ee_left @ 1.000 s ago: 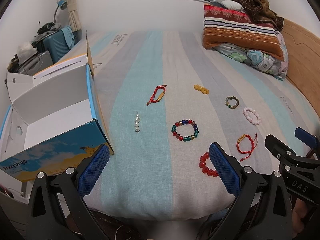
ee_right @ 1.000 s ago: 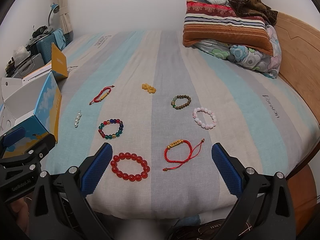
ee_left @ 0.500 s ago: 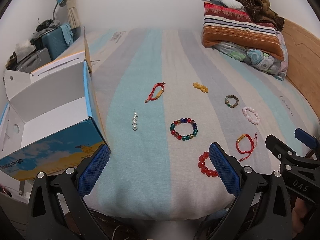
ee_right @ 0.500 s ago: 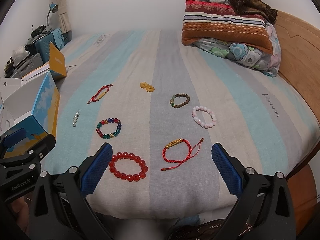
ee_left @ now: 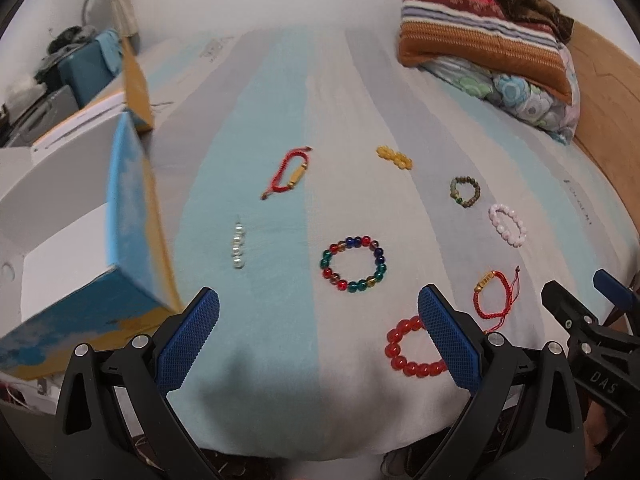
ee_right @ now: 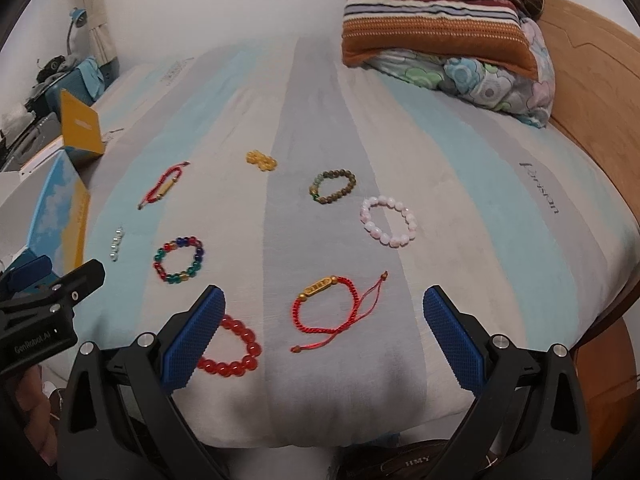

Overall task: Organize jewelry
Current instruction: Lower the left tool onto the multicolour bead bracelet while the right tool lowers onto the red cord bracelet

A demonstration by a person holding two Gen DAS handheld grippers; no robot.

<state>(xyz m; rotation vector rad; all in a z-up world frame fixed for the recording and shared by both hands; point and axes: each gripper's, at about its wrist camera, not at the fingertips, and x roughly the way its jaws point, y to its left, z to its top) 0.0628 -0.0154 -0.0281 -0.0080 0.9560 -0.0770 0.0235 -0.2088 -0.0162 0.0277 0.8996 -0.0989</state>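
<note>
On the striped bed [ee_right: 460, 184] our bracelets lie scattered beside the open box [ee_left: 80, 240]. Both the left gripper [ee_left: 318, 336] and right gripper [ee_right: 324, 336] hover with fingers apart, empty. The red cord bracelet [ee_right: 320, 312] looks light and limp; we'd pinch its gold bar.

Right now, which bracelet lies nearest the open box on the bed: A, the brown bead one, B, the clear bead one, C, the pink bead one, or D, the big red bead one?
B: the clear bead bracelet lies just beside the box, closer than any other.
</note>
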